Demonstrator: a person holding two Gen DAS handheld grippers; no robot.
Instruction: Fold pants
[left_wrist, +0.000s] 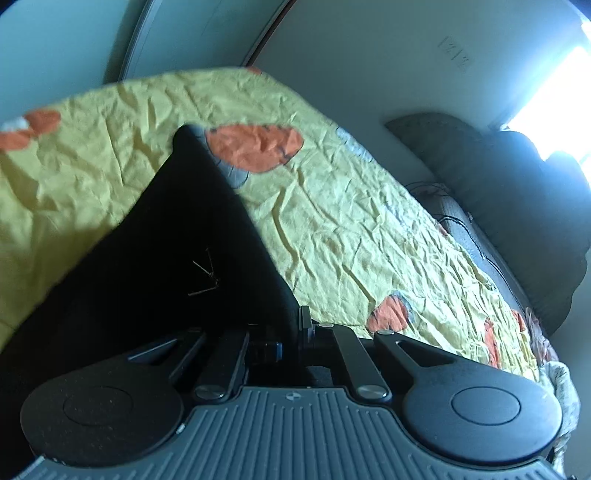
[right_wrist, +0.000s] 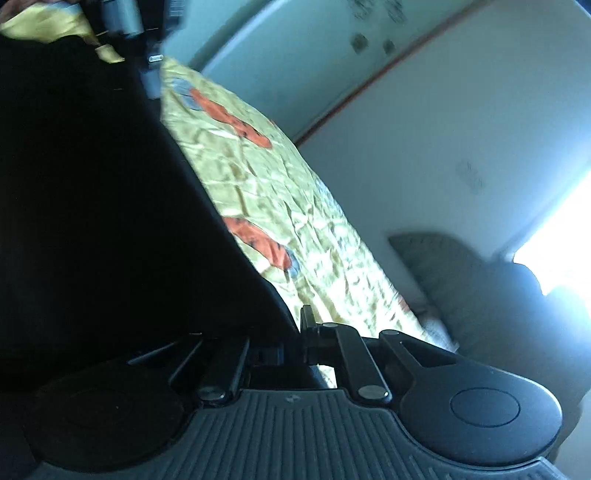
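1 black pants (left_wrist: 155, 240), 1 yellow sheet (left_wrist: 332, 206), 2 grippers (left_wrist: 295, 325) (right_wrist: 295, 325).

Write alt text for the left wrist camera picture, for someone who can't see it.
A shut left gripper pinches the edge of black pants, which stretch away over a wrinkled yellow bedsheet printed with orange shapes. Dark cushions sit against a pale wall near a bright window.

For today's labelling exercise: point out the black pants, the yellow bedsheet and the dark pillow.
black pants (left_wrist: 155, 236), left wrist view, middle of the cloth.
yellow bedsheet (left_wrist: 332, 221), left wrist view, bare wrinkled part.
dark pillow (left_wrist: 498, 184), left wrist view, its middle.
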